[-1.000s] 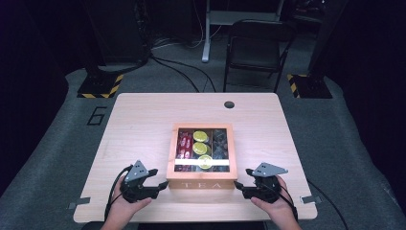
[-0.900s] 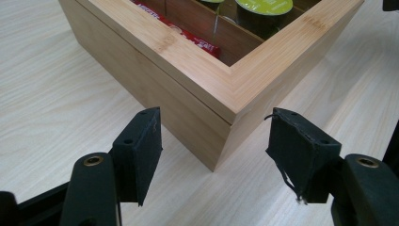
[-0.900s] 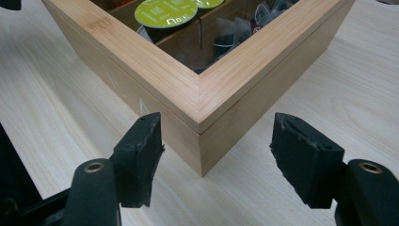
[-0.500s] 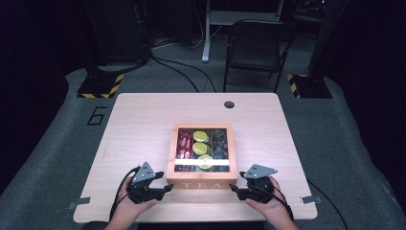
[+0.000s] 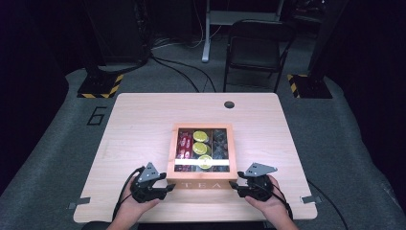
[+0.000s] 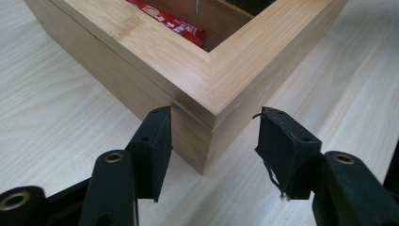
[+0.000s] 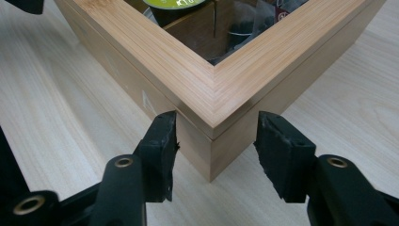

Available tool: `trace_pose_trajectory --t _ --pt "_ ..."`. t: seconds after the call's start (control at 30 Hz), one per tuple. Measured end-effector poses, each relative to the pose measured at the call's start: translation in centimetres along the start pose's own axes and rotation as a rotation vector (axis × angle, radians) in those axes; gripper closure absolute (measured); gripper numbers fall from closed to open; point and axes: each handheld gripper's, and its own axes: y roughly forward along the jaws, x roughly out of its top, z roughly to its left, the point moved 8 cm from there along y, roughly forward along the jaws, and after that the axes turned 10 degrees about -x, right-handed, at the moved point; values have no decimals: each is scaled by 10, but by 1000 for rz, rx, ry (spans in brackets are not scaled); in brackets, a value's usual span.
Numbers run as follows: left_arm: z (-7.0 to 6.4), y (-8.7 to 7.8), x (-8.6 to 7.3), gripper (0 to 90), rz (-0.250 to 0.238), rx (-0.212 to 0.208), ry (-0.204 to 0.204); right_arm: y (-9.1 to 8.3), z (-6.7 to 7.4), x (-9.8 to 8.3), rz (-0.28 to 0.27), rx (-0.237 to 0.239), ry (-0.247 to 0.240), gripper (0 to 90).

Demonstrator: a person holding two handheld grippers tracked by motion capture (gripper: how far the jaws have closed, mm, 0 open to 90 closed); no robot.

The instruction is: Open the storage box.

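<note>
At lower centre of the table, the square bamboo tea box has each near corner straddled by the left gripper and right gripper, jaws just closing yet not clamped, apparently needing a firm pinch before lifting.

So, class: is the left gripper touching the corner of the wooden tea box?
Partly touching. In the left gripper view, one pad of the left gripper lies against the tea box corner; the other pad stands off it with a visible gap.
</note>
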Motion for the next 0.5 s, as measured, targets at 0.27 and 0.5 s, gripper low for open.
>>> trace_pose_trajectory --t 0.27,0.5 --pt "3 2 0 496 21 16 9 0 1 0 -2 9 3 512" --pt "2 2 1 498 10 25 9 -3 1 3 -21 11 11 529"
